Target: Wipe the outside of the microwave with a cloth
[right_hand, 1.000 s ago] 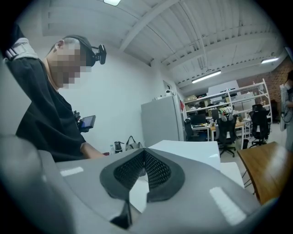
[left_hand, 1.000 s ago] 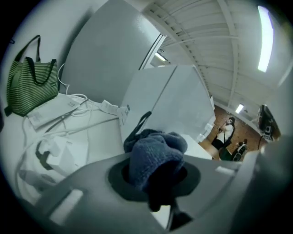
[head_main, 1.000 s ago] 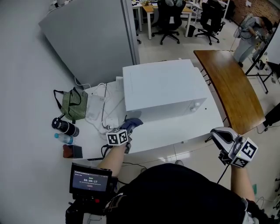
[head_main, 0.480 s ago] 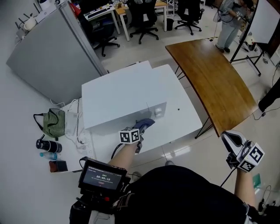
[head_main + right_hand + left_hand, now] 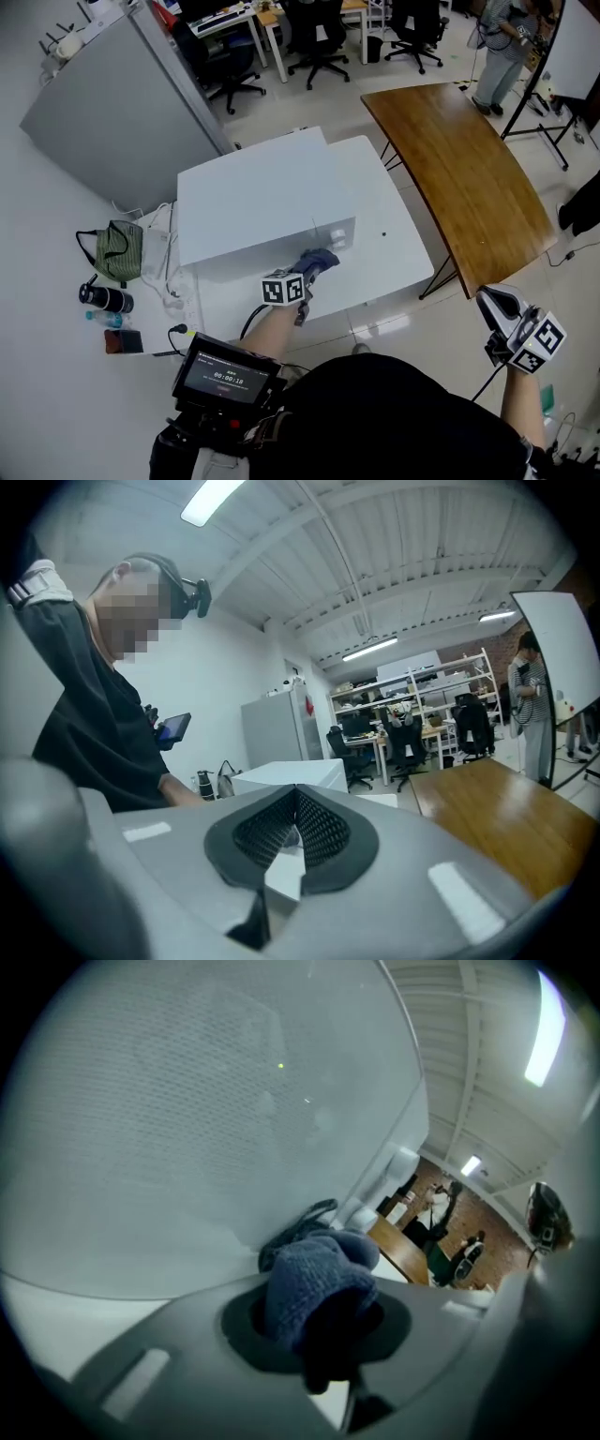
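A white microwave [image 5: 262, 202] stands on a white table [image 5: 394, 253]. My left gripper [image 5: 302, 277] is shut on a blue cloth [image 5: 316, 260] and holds it against the microwave's front face, near its right end. In the left gripper view the cloth [image 5: 317, 1274] bunches out of the jaws, with the microwave's door [image 5: 187, 1110] filling the picture close ahead. My right gripper [image 5: 502, 309] hangs off to the right, away from the table, over the floor. Its jaws are shut with nothing between them, and the microwave [image 5: 281, 775] shows far off.
A striped green bag [image 5: 117, 250], a dark flask [image 5: 106, 299], a water bottle and a phone [image 5: 122, 341] lie at the table's left end with white cables [image 5: 173, 272]. A brown wooden table [image 5: 459, 169] stands to the right. A grey cabinet [image 5: 122, 103] stands behind.
My left gripper has carried the cloth from the microwave's left front corner rightward along its front face. The head view has shifted. The right gripper has stayed shut at the right.
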